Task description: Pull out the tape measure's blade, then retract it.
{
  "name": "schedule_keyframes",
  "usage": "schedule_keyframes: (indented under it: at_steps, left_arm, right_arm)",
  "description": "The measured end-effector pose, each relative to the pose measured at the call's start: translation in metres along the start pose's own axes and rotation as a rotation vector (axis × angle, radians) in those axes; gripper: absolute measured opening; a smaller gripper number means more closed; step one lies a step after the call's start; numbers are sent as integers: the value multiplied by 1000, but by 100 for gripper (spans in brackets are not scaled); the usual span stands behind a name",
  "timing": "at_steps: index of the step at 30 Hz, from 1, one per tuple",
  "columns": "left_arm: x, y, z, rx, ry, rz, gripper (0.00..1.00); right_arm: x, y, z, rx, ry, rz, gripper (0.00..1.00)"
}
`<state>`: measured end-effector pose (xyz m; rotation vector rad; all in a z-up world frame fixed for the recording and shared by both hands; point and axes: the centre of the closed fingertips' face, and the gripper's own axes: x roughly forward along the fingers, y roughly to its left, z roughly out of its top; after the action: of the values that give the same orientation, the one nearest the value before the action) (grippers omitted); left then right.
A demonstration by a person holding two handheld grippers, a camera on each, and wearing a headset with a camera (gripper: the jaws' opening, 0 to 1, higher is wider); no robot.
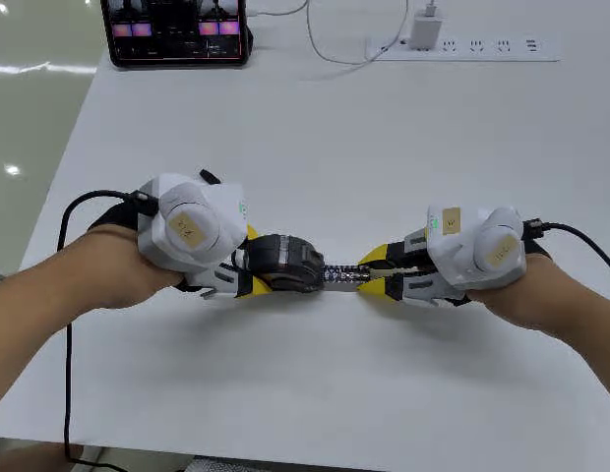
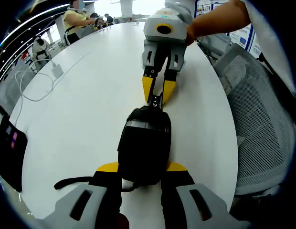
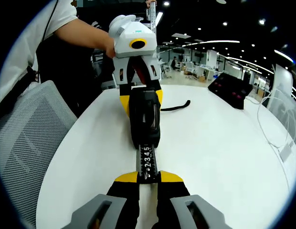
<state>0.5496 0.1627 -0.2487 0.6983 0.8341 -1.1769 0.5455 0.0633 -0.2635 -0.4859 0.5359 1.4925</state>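
Item: tape measure (image 1: 283,264), black case, lying on the white table (image 1: 384,147) at centre frame in the head view, between the two grippers.

- Left gripper (image 1: 254,262), left of centre: yellow-tipped jaws closed around the rear of the case, one on each side. Its own view shows the case at lower centre.
- Right gripper (image 1: 369,274), right of centre: jaws narrowed onto the end of the blade (image 1: 342,276).
- Blade: a short length is out of the case, with numerals 2 to 5 legible in the right gripper view at lower centre.
- Strap (image 3: 174,106): black, loose on the table beside the case.
- Power strip (image 1: 462,46): upper right of the head view.
- Dark screen device (image 1: 177,29): upper left.
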Motion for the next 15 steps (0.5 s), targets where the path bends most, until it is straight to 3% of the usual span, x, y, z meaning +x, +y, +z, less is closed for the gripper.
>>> schedule_keyframes:
  at_steps: [15]
  left_arm:
    - [0, -1, 0, 3, 2, -2, 26]
  right_arm:
    - [-12, -1, -11, 16, 24, -17, 9]
